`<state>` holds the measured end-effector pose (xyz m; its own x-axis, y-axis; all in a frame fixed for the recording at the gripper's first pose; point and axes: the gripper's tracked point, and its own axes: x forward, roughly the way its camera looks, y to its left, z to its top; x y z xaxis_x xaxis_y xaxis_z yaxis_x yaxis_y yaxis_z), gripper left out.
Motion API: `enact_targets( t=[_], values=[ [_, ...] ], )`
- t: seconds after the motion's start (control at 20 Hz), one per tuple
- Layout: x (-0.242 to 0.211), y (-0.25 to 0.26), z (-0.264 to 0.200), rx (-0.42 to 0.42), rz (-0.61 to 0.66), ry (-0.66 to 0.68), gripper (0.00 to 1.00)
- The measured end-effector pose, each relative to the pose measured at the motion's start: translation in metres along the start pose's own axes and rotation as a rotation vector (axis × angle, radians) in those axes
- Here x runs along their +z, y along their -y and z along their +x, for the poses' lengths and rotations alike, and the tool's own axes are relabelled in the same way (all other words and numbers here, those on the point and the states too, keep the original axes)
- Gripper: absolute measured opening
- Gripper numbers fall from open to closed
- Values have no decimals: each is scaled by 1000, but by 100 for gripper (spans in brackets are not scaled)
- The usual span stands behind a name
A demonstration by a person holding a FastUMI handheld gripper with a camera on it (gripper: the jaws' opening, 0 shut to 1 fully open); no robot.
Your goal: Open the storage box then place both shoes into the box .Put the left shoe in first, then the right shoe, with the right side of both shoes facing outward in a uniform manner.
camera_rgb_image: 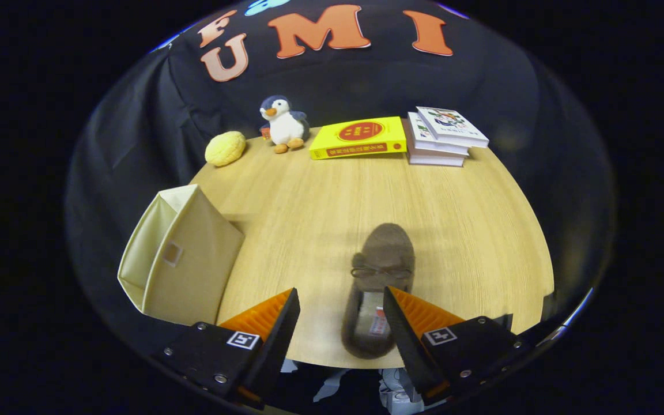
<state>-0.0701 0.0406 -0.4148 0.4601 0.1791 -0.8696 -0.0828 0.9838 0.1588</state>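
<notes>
A brown slipper-like shoe [379, 282] with a small bow lies on the wooden table [470, 219], toe pointing away from me. Its heel end sits between my fingers, closer to the right finger. My gripper [340, 300] is open and hovers over the shoe's opening, with no finger pressing on it. A cream fabric storage box [179, 259] stands to the left of my left finger, its flap lying shut over the top.
At the table's far edge lie a yellow round sponge-like ball [225, 148], a plush penguin [283, 124], a yellow book [359, 137] and a stack of white books [441, 138]. The table's near edge runs just under my fingers.
</notes>
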Motion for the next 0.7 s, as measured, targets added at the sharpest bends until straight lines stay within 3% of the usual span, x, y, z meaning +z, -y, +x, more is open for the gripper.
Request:
enact_targets(
  t=[0.3, 0.45, 0.7],
  values=[
    [-20, 58, 42, -43, 3, -38, 74],
    [-18, 56, 62, -3, -6, -20, 59],
    [-20, 62, 83, -39, -54, 8, 44]
  ],
)
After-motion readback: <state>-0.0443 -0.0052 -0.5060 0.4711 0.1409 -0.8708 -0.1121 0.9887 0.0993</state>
